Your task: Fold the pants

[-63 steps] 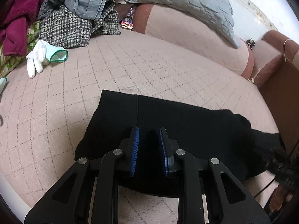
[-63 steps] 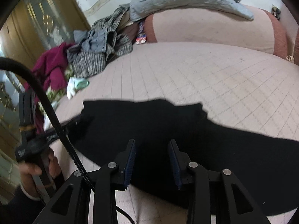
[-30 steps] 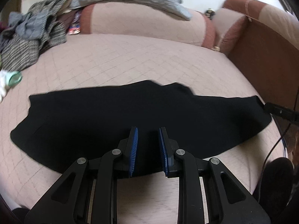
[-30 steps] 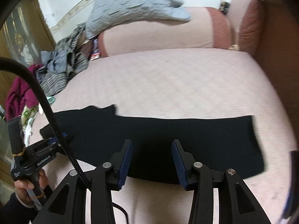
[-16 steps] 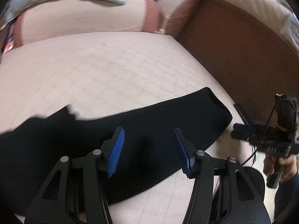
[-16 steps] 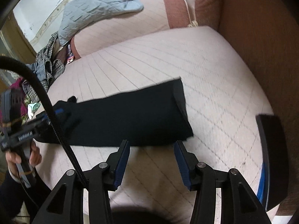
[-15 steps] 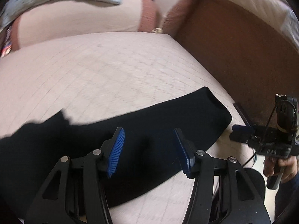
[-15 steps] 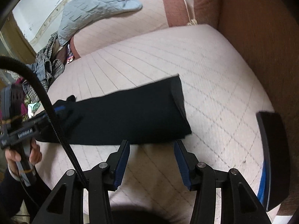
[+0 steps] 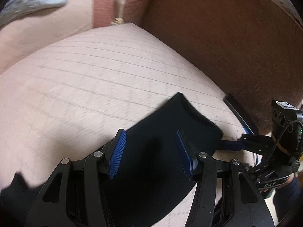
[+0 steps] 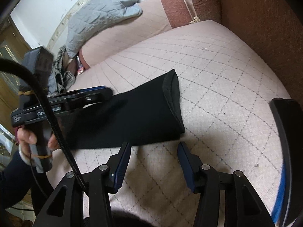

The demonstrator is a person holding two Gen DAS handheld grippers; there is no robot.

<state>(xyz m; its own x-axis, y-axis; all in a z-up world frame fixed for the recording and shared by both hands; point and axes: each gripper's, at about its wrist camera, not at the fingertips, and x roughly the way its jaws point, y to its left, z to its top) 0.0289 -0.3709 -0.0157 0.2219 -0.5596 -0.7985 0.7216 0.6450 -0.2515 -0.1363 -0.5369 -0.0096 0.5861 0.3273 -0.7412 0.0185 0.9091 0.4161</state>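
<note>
Both views sit low and close over the hem end of the black pants point(image 9: 162, 151), which lie on the quilted pink mattress point(image 9: 85, 79). The left wrist view looks along the left gripper point(image 9: 149, 153) from above the leg, facing the hem and the brown headboard point(image 9: 227, 37) beyond it; the right gripper point(image 9: 233, 143) enters just past the hem at the right edge. The right wrist view looks from just off the near corner of the hem, over the right gripper point(image 10: 154, 164), facing across the pants point(image 10: 136, 117) toward the grey quilt point(image 10: 98, 15) far behind. It shows the left gripper point(image 10: 90, 92) over the leg. Both share the hem, surrounding mattress point(image 10: 217, 75) and headboard point(image 10: 265, 19).
</note>
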